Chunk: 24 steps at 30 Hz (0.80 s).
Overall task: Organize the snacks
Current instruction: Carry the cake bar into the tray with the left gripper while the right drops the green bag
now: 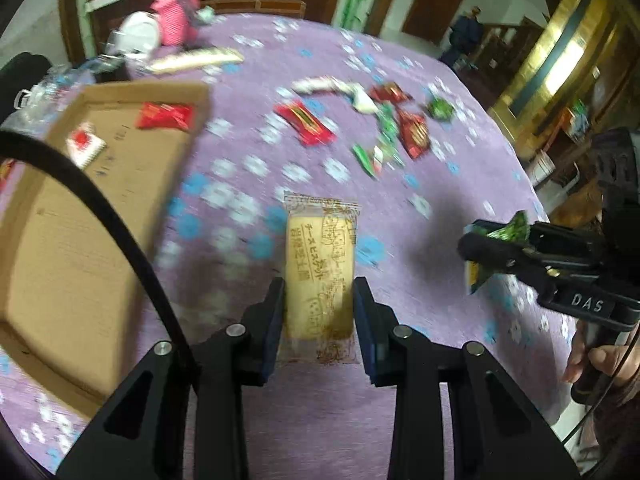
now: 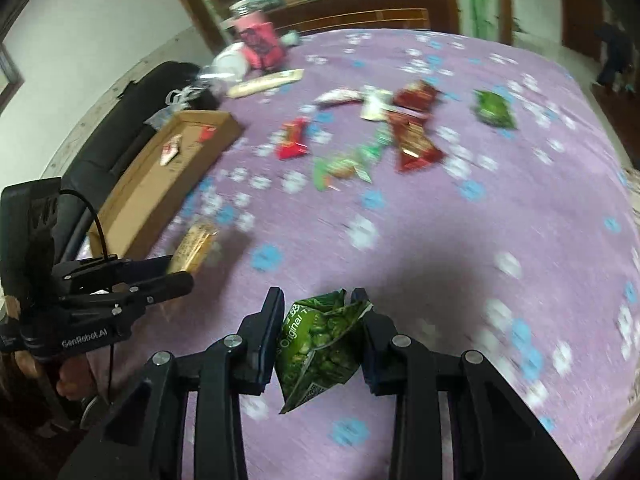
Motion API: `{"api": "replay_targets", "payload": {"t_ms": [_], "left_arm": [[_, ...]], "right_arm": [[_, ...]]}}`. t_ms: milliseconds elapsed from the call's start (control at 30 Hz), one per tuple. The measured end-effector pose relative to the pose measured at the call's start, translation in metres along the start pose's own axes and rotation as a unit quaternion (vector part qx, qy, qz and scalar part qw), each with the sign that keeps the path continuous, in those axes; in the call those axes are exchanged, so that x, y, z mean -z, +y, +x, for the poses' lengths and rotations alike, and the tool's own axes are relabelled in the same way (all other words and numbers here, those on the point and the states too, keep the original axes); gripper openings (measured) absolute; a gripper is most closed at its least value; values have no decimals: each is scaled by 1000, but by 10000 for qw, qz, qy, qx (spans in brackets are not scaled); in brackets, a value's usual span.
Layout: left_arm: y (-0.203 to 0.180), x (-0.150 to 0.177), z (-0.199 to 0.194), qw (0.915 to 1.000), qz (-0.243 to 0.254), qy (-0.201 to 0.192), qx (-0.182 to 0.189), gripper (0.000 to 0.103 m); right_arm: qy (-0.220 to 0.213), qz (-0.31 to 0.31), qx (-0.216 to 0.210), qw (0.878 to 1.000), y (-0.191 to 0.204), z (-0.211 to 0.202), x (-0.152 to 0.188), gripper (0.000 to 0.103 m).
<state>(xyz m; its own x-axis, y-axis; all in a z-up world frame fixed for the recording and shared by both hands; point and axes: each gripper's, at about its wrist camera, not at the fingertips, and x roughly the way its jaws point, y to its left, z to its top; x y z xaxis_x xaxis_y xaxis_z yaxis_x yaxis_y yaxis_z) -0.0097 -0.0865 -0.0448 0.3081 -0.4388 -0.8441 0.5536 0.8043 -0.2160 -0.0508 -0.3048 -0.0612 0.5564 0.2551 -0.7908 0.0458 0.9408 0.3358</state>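
My left gripper (image 1: 319, 292) is shut on a yellow biscuit packet (image 1: 320, 268), held above the purple cloth; both also show in the right wrist view, the gripper (image 2: 176, 270) and the packet (image 2: 194, 246). My right gripper (image 2: 320, 304) is shut on a green pea snack bag (image 2: 320, 340); in the left wrist view that gripper (image 1: 496, 244) holds the bag (image 1: 506, 232) at the right. A shallow cardboard box (image 1: 80, 216) at the left holds red packets (image 1: 164, 115). Several loose snacks (image 1: 360, 120) lie in the table's middle.
The round table has a purple flowered cloth (image 2: 440, 220). A pink container (image 1: 174, 12), a white object (image 1: 138, 32) and a long beige packet (image 1: 196, 59) sit at the far side. A black bag (image 2: 132, 120) lies left of the box. A green packet (image 2: 494, 109) lies far right.
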Motion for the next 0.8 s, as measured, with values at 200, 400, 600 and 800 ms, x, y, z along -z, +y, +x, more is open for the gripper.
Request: {"api": "replay_targets", "payload": {"t_ms": [200,400,600,800], "left_arm": [[68,-24,-31,9968,-524,-399,-445,35],[142,-41,-33,9891,-971,-379,-1042,35],[185,-53,-18,9831,-1211,-242,-1348,36],[196,-52,-8,9818,-1129,9,-1526,37]], "right_arm": [[35,-458,-529,9975,60,34,-50,34],[156,-497,-1247,9908,124,85,-109,34],[268,-554,-1154,9914,163,143,-153,34],[244,-742,-848,9933,168,148,-162,63]]}}
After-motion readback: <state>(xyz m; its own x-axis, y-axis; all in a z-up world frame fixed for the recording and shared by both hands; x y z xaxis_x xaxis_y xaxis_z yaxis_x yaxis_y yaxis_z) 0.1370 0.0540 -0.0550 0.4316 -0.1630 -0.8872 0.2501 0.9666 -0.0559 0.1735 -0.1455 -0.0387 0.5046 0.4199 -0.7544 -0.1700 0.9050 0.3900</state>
